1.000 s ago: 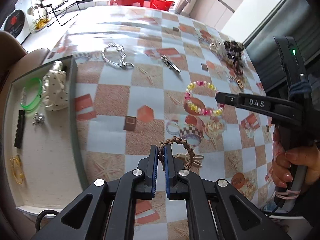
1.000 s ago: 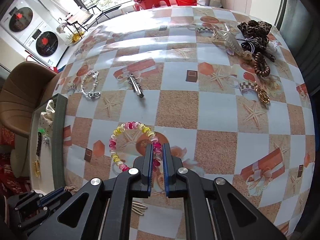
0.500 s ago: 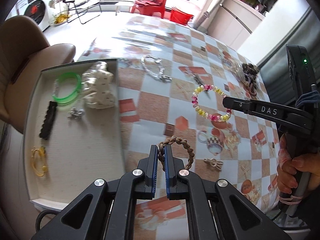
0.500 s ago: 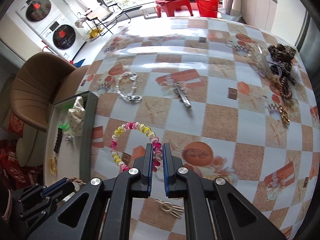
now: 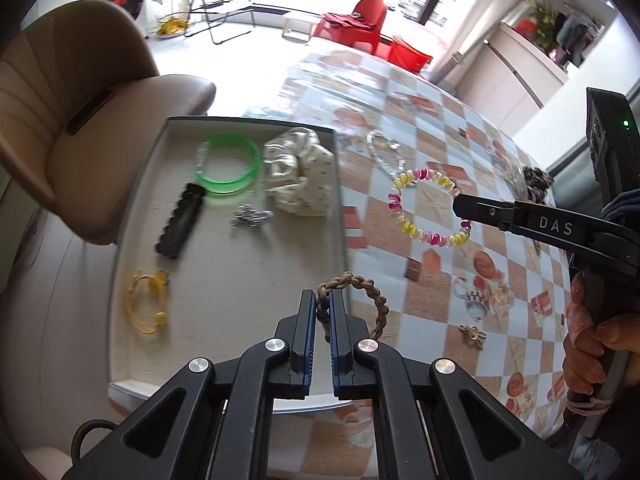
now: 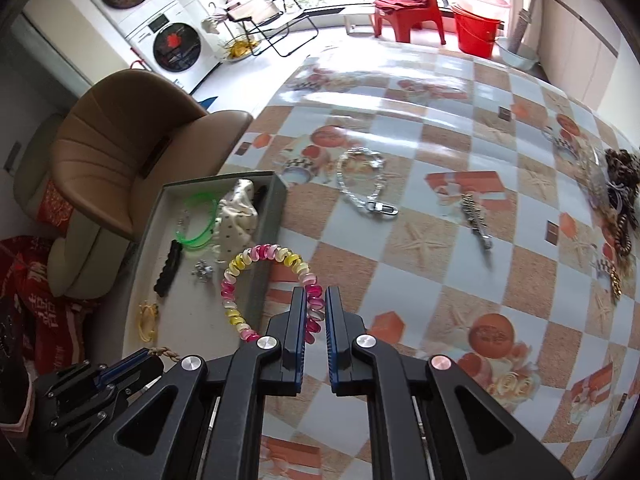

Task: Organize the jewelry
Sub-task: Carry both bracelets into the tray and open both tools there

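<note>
My left gripper (image 5: 322,300) is shut on a brown braided bracelet (image 5: 370,294) and holds it in the air over the right rim of the grey tray (image 5: 340,184). My right gripper (image 6: 316,300) is shut on a pink and yellow spiral bracelet (image 6: 240,276) and holds it in the air by the tray's right wall (image 6: 274,232). The spiral bracelet also shows in the left wrist view (image 5: 404,220), right of the tray. In the tray lie a green bangle (image 5: 228,166), a white scrunchie (image 5: 300,176), a black clip (image 5: 180,226), a small silver piece (image 5: 250,216) and a yellow ring (image 5: 146,306).
On the checkered tablecloth lie a silver chain (image 6: 366,188), a metal hair clip (image 6: 476,218) and a heap of scrunchies and chains (image 6: 618,208) at the right edge. A brown chair (image 6: 120,160) stands left of the tray. A small metal charm (image 5: 472,334) lies near the front.
Both grippers have lifted their bracelets off the table and carried them left toward the tray. The brown bracelet is now over the tray's rim, the spiral bracelet beside its wall.
</note>
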